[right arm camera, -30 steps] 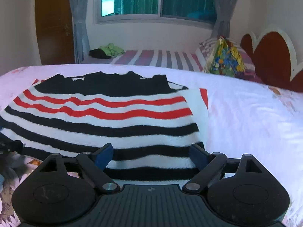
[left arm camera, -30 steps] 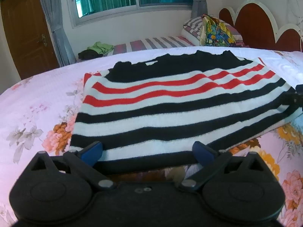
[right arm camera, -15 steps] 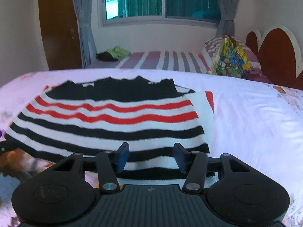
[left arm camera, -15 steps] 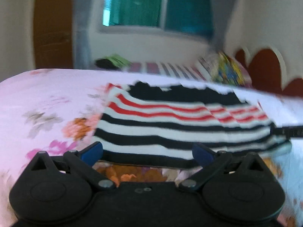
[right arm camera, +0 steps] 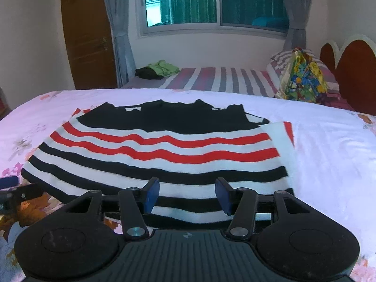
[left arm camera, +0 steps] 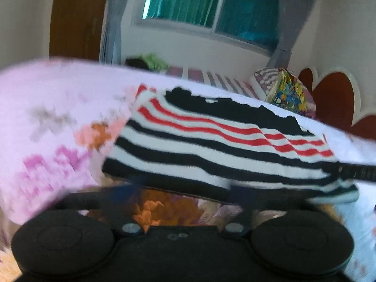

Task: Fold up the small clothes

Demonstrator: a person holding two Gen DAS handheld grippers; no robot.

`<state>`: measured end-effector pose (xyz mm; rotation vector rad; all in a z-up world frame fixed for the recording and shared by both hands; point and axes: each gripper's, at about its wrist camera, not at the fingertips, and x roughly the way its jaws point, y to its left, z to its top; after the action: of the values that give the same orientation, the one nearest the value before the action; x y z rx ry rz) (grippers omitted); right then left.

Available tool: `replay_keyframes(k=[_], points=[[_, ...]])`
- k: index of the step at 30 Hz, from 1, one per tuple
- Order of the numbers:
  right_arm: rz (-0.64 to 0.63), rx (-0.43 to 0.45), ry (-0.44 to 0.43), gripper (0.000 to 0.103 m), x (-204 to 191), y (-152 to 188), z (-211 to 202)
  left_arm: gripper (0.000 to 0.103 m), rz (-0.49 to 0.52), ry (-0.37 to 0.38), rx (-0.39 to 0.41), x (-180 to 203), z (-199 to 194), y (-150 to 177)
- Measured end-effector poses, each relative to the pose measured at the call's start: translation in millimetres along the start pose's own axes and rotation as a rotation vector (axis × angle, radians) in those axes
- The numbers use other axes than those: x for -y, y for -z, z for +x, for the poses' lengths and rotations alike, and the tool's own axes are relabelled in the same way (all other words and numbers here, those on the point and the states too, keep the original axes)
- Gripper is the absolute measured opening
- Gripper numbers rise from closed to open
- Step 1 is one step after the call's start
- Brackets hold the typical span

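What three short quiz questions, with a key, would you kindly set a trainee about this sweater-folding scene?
1. True or false: the striped sweater lies on the far bed.
2. Multiple choice: which stripes sit nearest the sweater's solid black top? A) red B) green C) yellow
3. Short answer: what lies right beside the green garment on the far bed?

Key
1. False: it lies on the floral bedspread in the foreground.
2. A
3. A black garment.
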<state>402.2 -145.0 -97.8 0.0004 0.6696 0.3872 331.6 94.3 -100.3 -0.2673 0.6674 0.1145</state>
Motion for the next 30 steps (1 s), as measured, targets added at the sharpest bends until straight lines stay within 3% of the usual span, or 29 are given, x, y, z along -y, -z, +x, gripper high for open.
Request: replay_keyframes(k=[1,4,5,6,8,9,10,11,14,16,18,21,24,28,30], points=[[-0.003,0.001,-0.004,0.053,-1.3,-0.6,1.9,0.005,-0.07,0.014,-0.044,-7.5,8.0,-1.3],[-0.01,0.007,-0.026,0.053,-4.0,-3.8,7.4,0.008,-0.297,0.086,-0.022,-31.6,14.0,-1.4],[-0.015,0.01,-0.033,0.053,-5.4,-5.3,8.8,0.022,-0.376,0.111,-0.009,-39.2,15.7,-0.1],[-0.021,0.013,-0.041,0.053,-7.2,-7.5,10.7,0.029,-0.449,0.145,-0.002,-45.5,18.4,1.8],[-0.022,0.018,-0.063,0.053,-8.5,-11.7,15.0,0.057,-0.592,0.222,0.03,-54.2,21.8,6.2],[-0.02,0.019,-0.073,0.053,-9.5,-14.6,18.1,0.063,-0.633,0.244,0.04,-54.8,22.5,6.3],[-0.019,0.02,-0.08,0.053,-10.6,-17.6,21.2,0.077,-0.66,0.261,0.053,-53.5,22.8,6.3],[-0.018,0.024,-0.085,0.053,-11.6,-20.3,23.5,0.081,-0.664,0.264,0.067,-50.7,23.3,6.0],[-0.022,0.034,-0.103,0.053,-15.2,-27.9,31.3,0.084,-0.696,0.257,0.087,-49.0,31.0,1.6],[-0.022,0.037,-0.111,0.053,-16.0,-31.6,36.1,0.083,-0.774,0.277,0.107,-57.6,38.4,-0.3],[-0.019,0.038,-0.118,0.053,-15.0,-34.1,38.1,0.078,-0.858,0.322,0.119,-67.0,38.0,5.0],[-0.026,0.033,-0.129,0.053,-12.8,-34.7,40.3,0.07,-0.882,0.331,0.099,-70.6,24.1,24.3],[-0.031,0.03,-0.128,0.053,-10.6,-33.8,42.2,0.074,-0.848,0.244,0.096,-67.4,15.9,30.1],[-0.021,0.025,-0.13,0.053,-11.0,-34.5,46.3,0.085,-0.834,0.191,0.074,-65.0,35.4,4.3],[-0.02,0.023,-0.131,0.053,-10.7,-35.2,47.1,0.089,-0.881,0.224,0.067,-69.0,38.3,0.5]])
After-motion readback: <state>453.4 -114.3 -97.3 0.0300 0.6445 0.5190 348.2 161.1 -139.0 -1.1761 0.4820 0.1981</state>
